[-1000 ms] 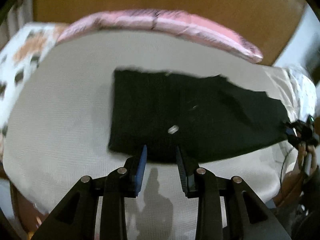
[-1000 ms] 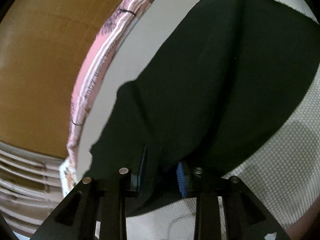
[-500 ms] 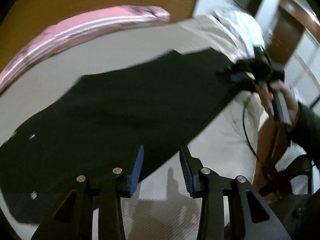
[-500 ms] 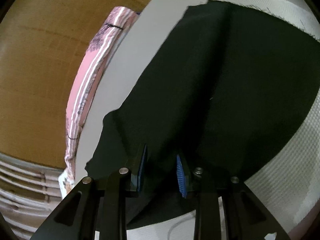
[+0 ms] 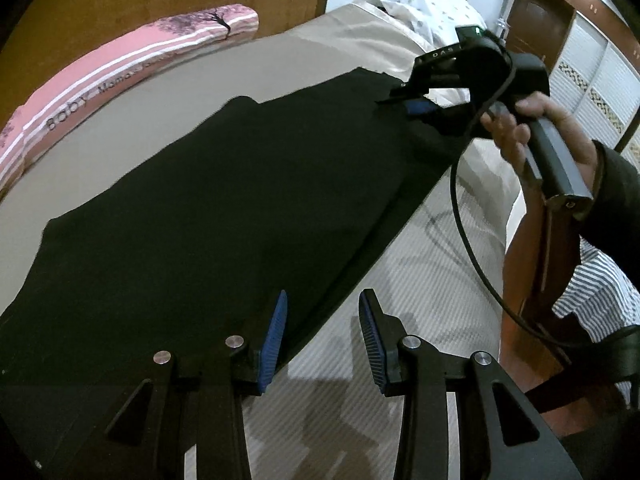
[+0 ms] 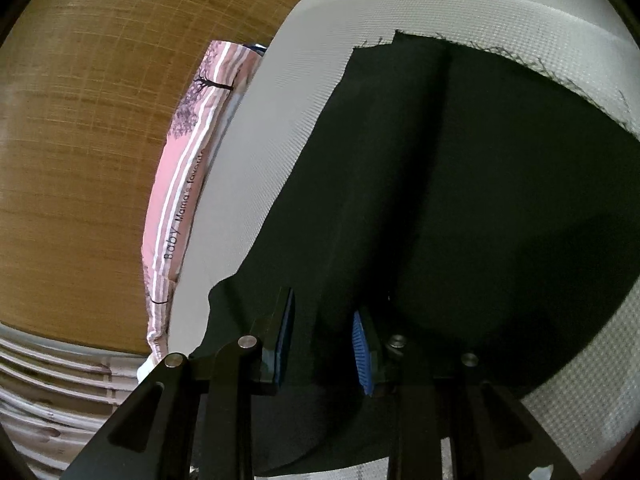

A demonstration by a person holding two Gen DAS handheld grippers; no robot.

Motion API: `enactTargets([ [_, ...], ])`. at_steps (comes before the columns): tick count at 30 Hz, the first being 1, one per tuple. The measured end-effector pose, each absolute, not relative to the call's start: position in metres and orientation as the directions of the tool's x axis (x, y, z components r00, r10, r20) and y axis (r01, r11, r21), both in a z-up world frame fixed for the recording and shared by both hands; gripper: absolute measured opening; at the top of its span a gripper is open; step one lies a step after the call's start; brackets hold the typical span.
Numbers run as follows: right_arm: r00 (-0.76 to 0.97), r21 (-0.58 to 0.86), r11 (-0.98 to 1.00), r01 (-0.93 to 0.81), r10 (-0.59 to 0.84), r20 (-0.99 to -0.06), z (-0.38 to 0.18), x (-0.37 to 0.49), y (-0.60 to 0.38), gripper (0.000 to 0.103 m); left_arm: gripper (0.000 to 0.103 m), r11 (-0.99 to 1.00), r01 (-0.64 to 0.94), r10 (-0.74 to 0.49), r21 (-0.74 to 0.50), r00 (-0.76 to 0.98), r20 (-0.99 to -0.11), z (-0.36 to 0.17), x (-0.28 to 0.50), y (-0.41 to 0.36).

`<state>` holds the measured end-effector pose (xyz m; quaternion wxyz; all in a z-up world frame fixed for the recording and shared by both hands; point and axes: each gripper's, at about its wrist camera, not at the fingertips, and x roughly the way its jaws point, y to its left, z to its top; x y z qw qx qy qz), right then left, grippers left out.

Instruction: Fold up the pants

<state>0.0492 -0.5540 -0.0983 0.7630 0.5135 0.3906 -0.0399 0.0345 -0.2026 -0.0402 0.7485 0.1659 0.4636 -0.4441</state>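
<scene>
On the bed (image 5: 120, 128), our right gripper (image 6: 322, 336) has just been closing on the pants (image 5: 208, 216); left gripper (image 5: 322, 336) hangs half-open beside their edge. We should pinch both layers squarely.

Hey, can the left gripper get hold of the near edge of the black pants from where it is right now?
Probably yes: the left gripper is open, and the black pants' near edge runs between its fingers with nothing blocking.
</scene>
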Motion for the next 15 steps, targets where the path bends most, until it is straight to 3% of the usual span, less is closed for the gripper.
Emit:
enactTargets([
  [8, 0.703, 0.755, 0.514, 0.407, 0.351, -0.618, -0.083, 0.052, -0.552, 0.008, 0.038, 0.565, 0.817, -0.472, -0.112, 0.210, -0.856, -0.053, 0.038, -0.228],
  [9, 0.706, 0.761, 0.507, 0.404, 0.356, -0.612, -0.084, 0.052, -0.553, 0.008, 0.033, 0.571, 0.813, -0.464, -0.109, 0.211, -0.860, -0.056, 0.040, -0.231],
  [10, 0.711, 0.769, 0.497, 0.401, 0.361, -0.604, -0.085, 0.052, -0.554, 0.009, 0.021, 0.572, 0.813, -0.457, -0.106, 0.209, -0.865, -0.059, 0.042, -0.234],
  [15, 0.715, 0.771, 0.482, 0.416, 0.352, -0.605, -0.090, 0.055, -0.562, 0.012, 0.011, 0.584, 0.802, -0.464, -0.128, 0.201, -0.863, -0.059, 0.050, -0.234],
])
